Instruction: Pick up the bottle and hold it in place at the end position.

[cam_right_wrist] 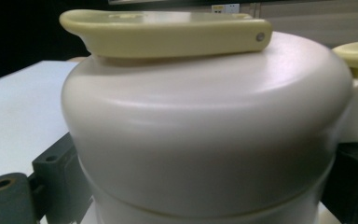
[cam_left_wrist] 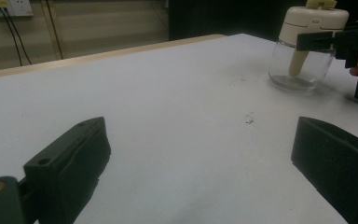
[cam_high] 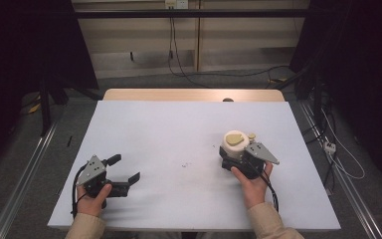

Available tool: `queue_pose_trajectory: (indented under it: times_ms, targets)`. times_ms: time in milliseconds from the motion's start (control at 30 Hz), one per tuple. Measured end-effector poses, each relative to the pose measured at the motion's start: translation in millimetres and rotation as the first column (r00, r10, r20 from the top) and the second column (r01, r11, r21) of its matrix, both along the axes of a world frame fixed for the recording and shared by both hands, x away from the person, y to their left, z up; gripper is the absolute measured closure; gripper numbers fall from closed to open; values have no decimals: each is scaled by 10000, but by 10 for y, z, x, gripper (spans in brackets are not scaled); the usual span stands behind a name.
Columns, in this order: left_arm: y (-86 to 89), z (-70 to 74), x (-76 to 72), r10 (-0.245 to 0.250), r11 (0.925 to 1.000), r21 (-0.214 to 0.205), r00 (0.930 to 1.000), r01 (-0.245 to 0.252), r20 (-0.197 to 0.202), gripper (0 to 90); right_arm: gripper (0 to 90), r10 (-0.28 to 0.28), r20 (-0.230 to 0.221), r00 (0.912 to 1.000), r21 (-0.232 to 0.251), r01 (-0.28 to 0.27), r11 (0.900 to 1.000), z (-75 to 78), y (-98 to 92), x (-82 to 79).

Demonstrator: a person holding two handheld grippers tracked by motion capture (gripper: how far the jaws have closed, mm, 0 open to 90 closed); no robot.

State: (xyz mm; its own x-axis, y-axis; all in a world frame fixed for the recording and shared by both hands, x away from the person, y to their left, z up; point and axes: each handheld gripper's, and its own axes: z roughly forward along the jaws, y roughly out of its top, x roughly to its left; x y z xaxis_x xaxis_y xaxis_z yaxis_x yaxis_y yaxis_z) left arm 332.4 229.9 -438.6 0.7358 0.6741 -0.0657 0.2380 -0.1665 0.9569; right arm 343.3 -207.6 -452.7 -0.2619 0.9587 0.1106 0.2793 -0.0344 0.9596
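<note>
The right tongs (cam_high: 235,158) were clenched around the cream lid of the glass jar (cam_high: 235,145), which stood on the desk (cam_high: 179,134) at the right. The left tongs (cam_high: 124,172) sat released, near left. The jar was gripped; likely lifting or opening remained.

Jar (cam_high: 236,147) on white table (cam_high: 179,134)

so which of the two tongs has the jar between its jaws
The right tongs: their jaws sit on either side of the cream-lidded glass jar, just under its lid. The left tongs stand open over bare table, well apart from it.
</note>
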Motion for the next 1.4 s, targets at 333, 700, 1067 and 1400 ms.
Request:
queue_pose_trajectory:
  times_ms: [333, 700, 1067, 1400]
  targets:
    - [0, -2, 5, 11, 10000, -36, 10000, -11, -13, 37, 69, 540, 224, 9983, -249, -534, 9983, 74, 42, 21]
    - [5, 2, 9, 1, 9999, -156, 10000, -1, 2, 37, 70, 1102, 194, 9937, -282, -1097, 9936, 95, 199, 154]
    - [32, 9, 4, -67, 9998, -161, 10000, 68, 42, 37, 70, 1465, 104, 9892, -394, -1460, 9885, 95, 340, 246]
    - [21, 11, -4, -59, 9998, -204, 10000, 60, 39, 37, 70, 1532, 164, 9881, -246, -1527, 9880, 120, 355, 291]
